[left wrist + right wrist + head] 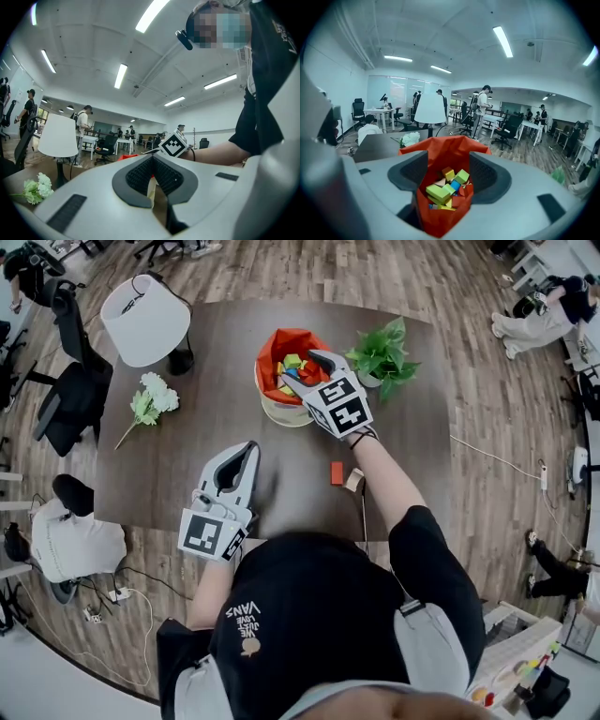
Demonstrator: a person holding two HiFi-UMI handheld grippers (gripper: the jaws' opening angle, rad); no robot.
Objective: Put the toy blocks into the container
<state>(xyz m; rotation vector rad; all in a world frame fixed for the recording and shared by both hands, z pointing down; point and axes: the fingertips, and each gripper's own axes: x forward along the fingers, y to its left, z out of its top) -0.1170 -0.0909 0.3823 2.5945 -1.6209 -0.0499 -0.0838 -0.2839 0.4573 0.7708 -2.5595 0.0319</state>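
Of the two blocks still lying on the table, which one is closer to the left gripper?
The red block; it lies toward the left gripper, and the pale wooden block sits just beyond it.

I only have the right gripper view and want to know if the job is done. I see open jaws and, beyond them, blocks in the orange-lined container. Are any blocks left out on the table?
Observer: Yes, two. A red block and a beige block lie side by side near the front edge of the table.
Operator: Where is the left gripper?
Observer: The left gripper sits low at the table's front edge, left of those two blocks, and points toward the container.
Operator: Is it carrying a block?
Observer: No. Its own view shows its jaws closed on nothing.
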